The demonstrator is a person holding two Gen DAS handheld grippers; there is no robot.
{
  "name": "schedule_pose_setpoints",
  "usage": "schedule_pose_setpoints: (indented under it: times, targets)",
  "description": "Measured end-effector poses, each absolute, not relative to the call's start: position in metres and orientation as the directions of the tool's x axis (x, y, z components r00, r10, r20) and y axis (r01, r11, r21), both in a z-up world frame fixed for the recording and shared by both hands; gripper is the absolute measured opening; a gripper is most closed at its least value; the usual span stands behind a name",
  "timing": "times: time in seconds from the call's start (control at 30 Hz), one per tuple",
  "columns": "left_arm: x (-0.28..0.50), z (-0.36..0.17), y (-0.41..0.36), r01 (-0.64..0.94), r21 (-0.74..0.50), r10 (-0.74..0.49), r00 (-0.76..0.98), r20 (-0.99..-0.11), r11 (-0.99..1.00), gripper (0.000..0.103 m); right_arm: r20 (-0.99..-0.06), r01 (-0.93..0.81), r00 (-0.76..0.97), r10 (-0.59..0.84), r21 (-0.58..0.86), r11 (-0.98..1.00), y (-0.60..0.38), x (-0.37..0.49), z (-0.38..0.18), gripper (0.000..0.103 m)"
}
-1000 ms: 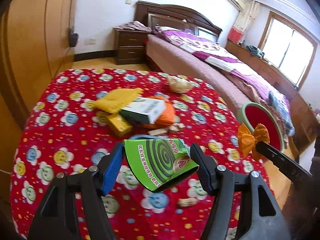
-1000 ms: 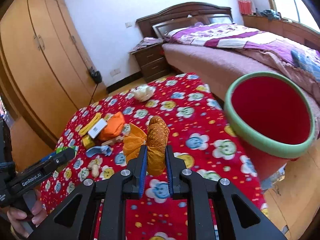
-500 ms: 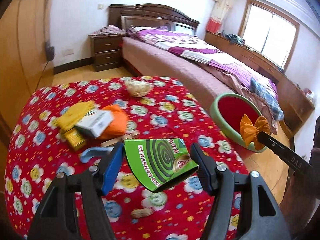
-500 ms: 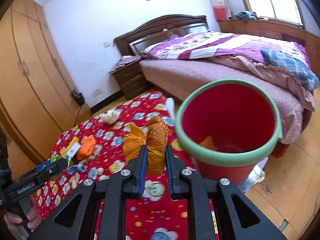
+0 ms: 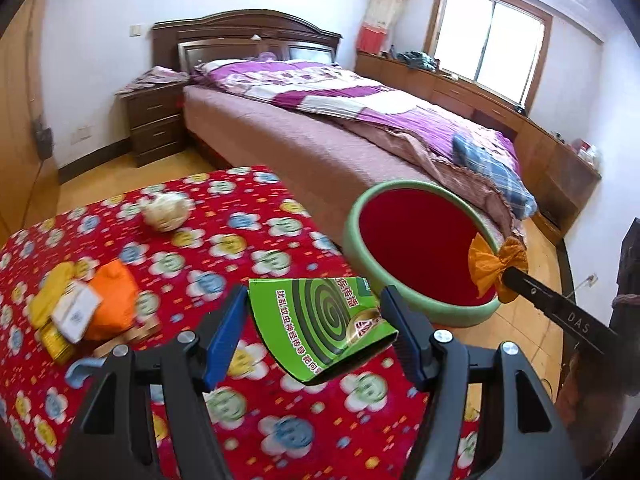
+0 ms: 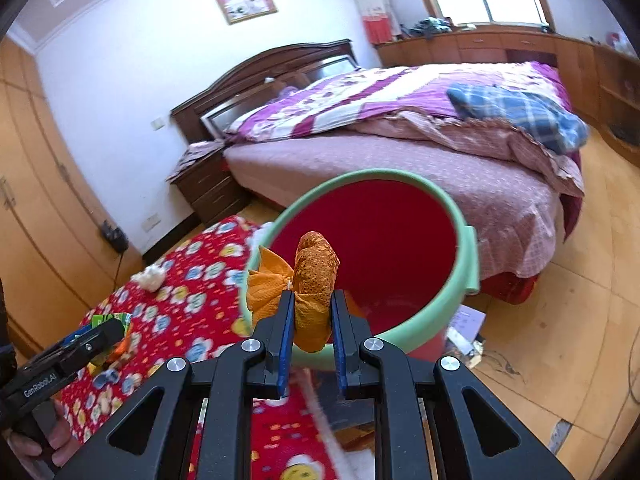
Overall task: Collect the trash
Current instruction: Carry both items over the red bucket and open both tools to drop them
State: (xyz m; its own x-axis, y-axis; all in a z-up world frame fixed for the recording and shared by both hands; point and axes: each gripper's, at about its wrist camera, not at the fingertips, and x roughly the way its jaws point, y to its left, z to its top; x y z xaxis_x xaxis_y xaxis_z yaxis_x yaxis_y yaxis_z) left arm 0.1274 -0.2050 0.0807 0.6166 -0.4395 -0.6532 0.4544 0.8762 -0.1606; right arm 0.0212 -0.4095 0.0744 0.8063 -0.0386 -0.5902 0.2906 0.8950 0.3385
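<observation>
At the center of the right wrist view, my right gripper (image 6: pixel 312 326) pinches an orange wrapper (image 6: pixel 314 292) over the red bin (image 6: pixel 466 256) — not dropped yet. My left gripper (image 5: pixel 316 328) clamps a green coil box (image 5: pixel 320 324) at lower center. Left of the frame, the red tablecloth (image 5: pixel 240 248) holds a crumpled paper ball (image 5: pixel 166 212) and an orange-and-yellow pile (image 5: pixel 88 308) — much remains, I judge.

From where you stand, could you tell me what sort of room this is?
It looks like a home bedroom: a made bed with a wooden headboard, a nightstand beside it, and a wardrobe along the wall.
</observation>
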Motion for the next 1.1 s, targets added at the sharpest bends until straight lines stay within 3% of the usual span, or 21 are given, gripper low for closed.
schedule_pose_setpoints:
  times: [0.3,0.6,0.93,1.1]
  targets:
    - [0.148,0.068,-0.263,0.529,-0.145,-0.482,0.584,-0.653,0.836,0.068,-0.618,0.382,0.777,-0.117,0.317,0.868,-0.449,0.028,0.055,0.017]
    - [0.156,0.046,-0.314,0.605,-0.085,-0.494,0.553,-0.671,0.792,0.068,-0.628,0.392,0.771,-0.108,0.335,0.857,-0.470,0.033,0.040,0.017]
    - [0.161,0.033,-0.330,0.626,-0.074,-0.489,0.525,-0.697,0.776,0.069,-0.625,0.378,0.775,-0.089,0.347,0.859,-0.472,0.037,0.037,0.018]
    - [0.158,0.037,-0.330,0.633,-0.077,-0.511,0.539,-0.669,0.770,0.075,-0.629,0.377,0.773,-0.084,0.349,0.858,-0.472,0.039,0.035,0.019]
